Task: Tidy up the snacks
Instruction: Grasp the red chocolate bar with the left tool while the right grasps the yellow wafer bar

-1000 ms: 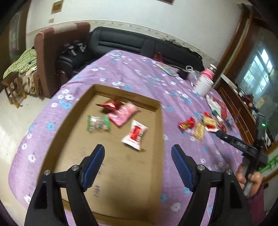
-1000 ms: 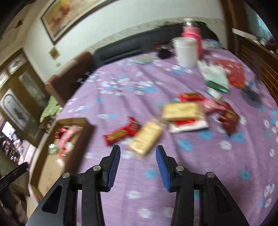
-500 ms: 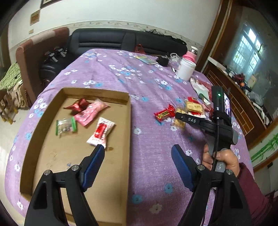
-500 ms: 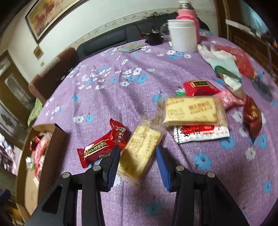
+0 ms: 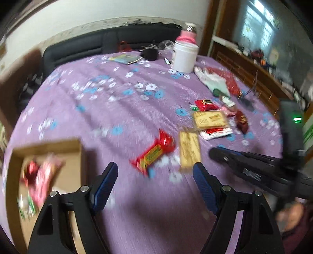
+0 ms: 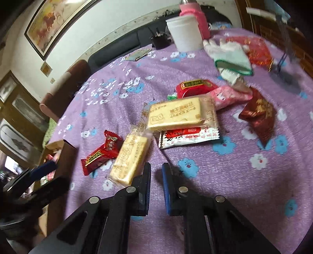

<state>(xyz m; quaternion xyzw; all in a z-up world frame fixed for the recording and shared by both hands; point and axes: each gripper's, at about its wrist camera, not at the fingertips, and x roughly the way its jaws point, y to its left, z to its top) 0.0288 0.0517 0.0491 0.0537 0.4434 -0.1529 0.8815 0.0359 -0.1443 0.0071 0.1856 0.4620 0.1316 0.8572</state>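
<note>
Loose snacks lie on the purple flowered tablecloth (image 5: 121, 109): a red candy bar (image 5: 153, 153), also in the right wrist view (image 6: 101, 152), a yellow cracker pack (image 5: 189, 149) (image 6: 130, 158), a bigger cracker pack (image 6: 176, 114), a red-and-white packet (image 6: 187, 135), a red box (image 6: 195, 87) and a dark red packet (image 6: 260, 115). My left gripper (image 5: 155, 184) is open above the cloth, just short of the candy bar. My right gripper (image 6: 156, 172) has its jaws nearly together, empty, just right of the yellow pack. The cardboard tray (image 5: 76, 146) holds several snacks (image 5: 41, 175).
A white tub (image 6: 184, 33) and pink bottle (image 6: 195, 17) stand at the table's far side. Gloves (image 6: 230, 56) and a red bag (image 6: 256, 50) lie at the right. A black sofa (image 5: 109, 43) is behind the table. The right gripper's body (image 5: 254, 168) crosses the left view.
My left gripper swung right from over the tray to the loose snacks. My right gripper's jaws closed from wide to a narrow gap and moved right of the yellow pack.
</note>
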